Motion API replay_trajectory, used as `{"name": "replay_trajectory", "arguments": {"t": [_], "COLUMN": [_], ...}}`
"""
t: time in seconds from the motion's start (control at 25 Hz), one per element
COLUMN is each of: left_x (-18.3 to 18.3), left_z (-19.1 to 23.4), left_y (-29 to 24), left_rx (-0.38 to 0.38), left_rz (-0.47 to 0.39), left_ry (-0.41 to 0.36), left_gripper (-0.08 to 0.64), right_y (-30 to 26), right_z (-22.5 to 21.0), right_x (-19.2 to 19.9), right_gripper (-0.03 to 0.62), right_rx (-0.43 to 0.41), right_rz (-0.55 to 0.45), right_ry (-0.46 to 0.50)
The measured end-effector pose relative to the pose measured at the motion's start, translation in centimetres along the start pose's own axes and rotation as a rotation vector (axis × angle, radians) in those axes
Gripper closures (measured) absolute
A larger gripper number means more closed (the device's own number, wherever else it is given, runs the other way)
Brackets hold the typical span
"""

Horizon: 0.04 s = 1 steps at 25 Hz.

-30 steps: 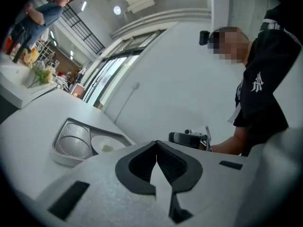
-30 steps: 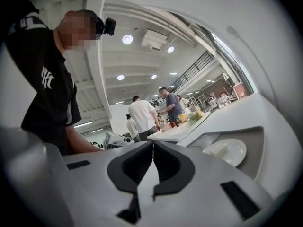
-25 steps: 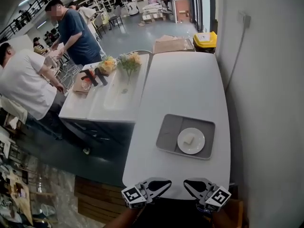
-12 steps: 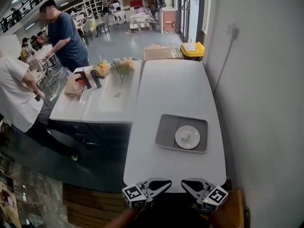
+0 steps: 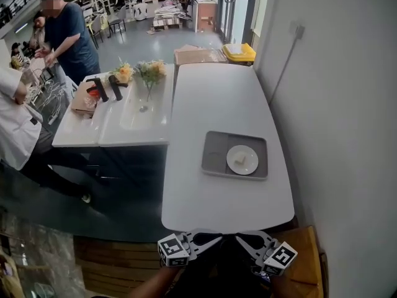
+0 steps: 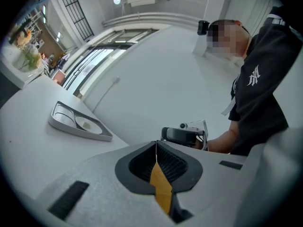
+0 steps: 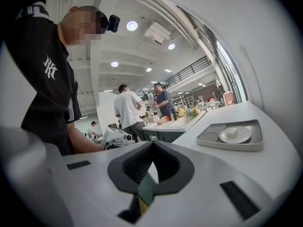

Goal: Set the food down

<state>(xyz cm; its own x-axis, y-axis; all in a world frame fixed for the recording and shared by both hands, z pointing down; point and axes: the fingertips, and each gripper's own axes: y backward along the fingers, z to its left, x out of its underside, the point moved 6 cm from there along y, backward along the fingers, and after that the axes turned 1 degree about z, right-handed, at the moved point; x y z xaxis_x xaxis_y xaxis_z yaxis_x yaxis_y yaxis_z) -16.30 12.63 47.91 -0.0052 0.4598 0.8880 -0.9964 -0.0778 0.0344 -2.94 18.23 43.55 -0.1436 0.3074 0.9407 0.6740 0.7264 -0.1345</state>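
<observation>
Jaws of the left gripper (image 5: pixel 217 235) and the right gripper (image 5: pixel 240 236) are pressed together with nothing between them, at the bottom centre of the head view, just below the near edge of the white tabletop (image 5: pixel 223 98). Food (image 5: pixel 242 160), a small pale piece, lies on a white plate (image 5: pixel 234 156) in a grey tray (image 5: pixel 214 157) right of frame centre, well apart from both grippers
</observation>
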Motion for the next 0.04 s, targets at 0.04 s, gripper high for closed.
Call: {"name": "replay_trajectory", "arguments": {"t": [0.04], "left_x": [0.13], "left_z": [-0.12], "left_y": [0.29], "left_rx": [0.002], "left_rz": [-0.002], "left_ry": [0.007], "left_gripper": [0.554], "right_y": [-0.01], "right_z": [0.4], "right_x": [0.12], "right_gripper": [0.589], "right_rx": [0.007], "right_rz": [0.0], "right_ry": [-0.003]}}
